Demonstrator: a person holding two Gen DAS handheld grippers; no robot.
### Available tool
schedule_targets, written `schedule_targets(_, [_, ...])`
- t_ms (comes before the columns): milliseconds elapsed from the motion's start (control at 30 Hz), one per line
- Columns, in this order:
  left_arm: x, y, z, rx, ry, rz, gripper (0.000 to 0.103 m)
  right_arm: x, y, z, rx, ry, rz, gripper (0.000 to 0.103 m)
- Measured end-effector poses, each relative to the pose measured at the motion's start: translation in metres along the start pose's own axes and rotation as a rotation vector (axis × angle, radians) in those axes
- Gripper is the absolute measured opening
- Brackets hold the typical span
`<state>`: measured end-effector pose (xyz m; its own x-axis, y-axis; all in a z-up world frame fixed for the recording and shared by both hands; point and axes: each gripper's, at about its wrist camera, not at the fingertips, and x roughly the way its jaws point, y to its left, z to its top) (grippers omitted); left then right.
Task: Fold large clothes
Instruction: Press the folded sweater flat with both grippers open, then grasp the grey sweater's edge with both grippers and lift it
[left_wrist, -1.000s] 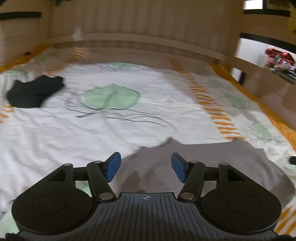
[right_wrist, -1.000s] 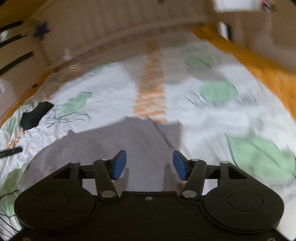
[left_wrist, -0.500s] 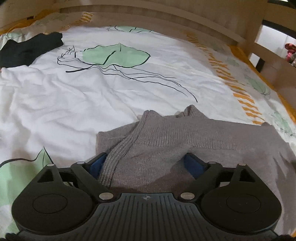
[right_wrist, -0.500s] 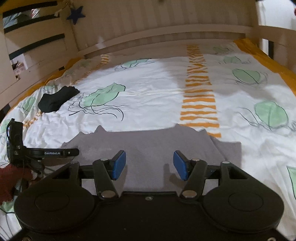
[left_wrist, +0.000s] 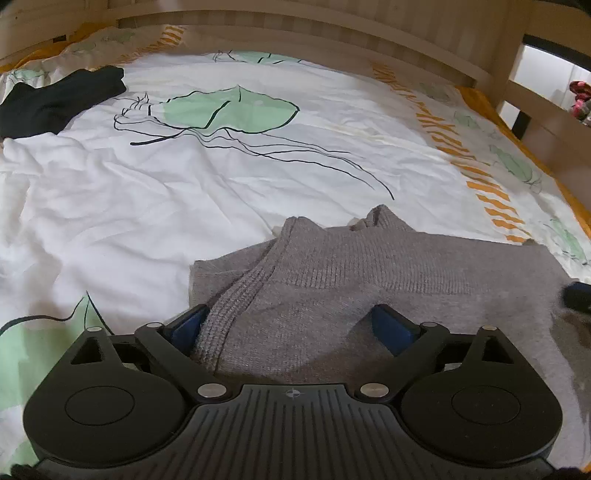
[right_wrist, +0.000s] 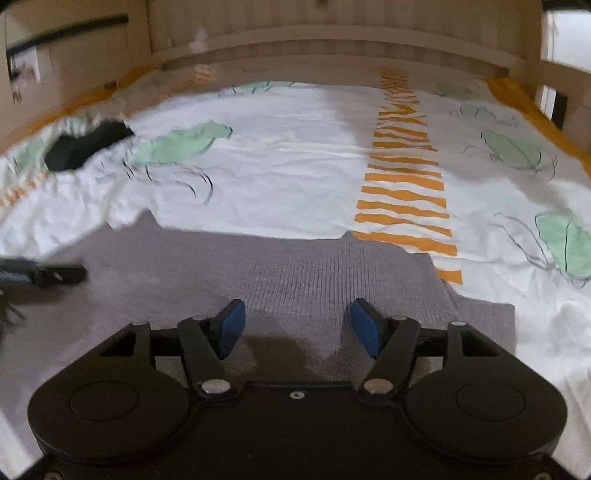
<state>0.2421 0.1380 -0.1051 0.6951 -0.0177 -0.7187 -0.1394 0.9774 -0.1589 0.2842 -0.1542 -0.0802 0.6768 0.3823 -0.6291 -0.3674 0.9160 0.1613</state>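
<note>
A grey knitted sweater lies flat on the bed, its collar pointing away. In the left wrist view my left gripper is open low over its left part, with a ribbed fold of knit lying between the blue pads. In the right wrist view the same sweater spreads across the front, and my right gripper is open just above its right part, holding nothing. The left gripper's tip shows at the left edge there.
The bed has a white sheet printed with green leaves and an orange stripe. A dark folded garment lies at the far left. A wooden headboard and side rails enclose the bed.
Both grippers have dropped lower and closer over the sweater. The left gripper's jaws now straddle a ribbed fold. The right view has shifted right along the garment.
</note>
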Motion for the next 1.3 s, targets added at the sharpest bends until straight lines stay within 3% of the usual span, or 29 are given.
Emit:
schedule_targets(100, [0.0, 0.0, -0.001, 0.001, -0.007, -0.002, 0.097, -0.026, -0.021, 0.0, 0.106, -0.042, 0.031, 0.095])
schedule_targets(267, [0.0, -0.002, -0.003, 0.004, -0.013, 0.001, 0.099, -0.066, -0.071, -0.012, 0.282, -0.053, -0.002, 0.103])
schedule_targets(467, [0.001, -0.004, -0.002, 0.009, -0.011, 0.011, 0.101, -0.061, -0.127, -0.038, 0.517, 0.098, 0.101, 0.103])
schedule_targets(700, [0.003, -0.003, 0.001, 0.002, 0.008, 0.004, 0.103, -0.016, -0.124, -0.037, 0.55, 0.182, 0.345, 0.103])
schedule_targets(933, [0.004, -0.004, 0.008, -0.017, 0.061, -0.027, 0.102, 0.003, -0.13, -0.043, 0.608, 0.067, 0.472, 0.103])
schedule_targets(1000, [0.003, -0.006, 0.012, -0.027, 0.079, -0.017, 0.1, 0.003, -0.13, -0.042, 0.613, 0.058, 0.481, 0.103])
schedule_targets(1033, [-0.001, -0.008, 0.014, -0.038, 0.079, -0.008, 0.093, 0.004, -0.129, -0.042, 0.608, 0.058, 0.479, 0.103])
schedule_targets(1100, [-0.014, -0.013, 0.017, -0.069, 0.04, -0.001, 0.087, 0.005, -0.128, -0.041, 0.593, 0.059, 0.472, 0.103])
schedule_targets(1200, [-0.043, -0.031, 0.02, -0.085, -0.041, -0.036, 0.085, 0.004, -0.128, -0.041, 0.58, 0.058, 0.467, 0.103])
schedule_targets(1300, [-0.066, -0.063, 0.021, -0.026, -0.09, -0.097, 0.083, 0.003, -0.132, -0.041, 0.58, 0.058, 0.469, 0.103])
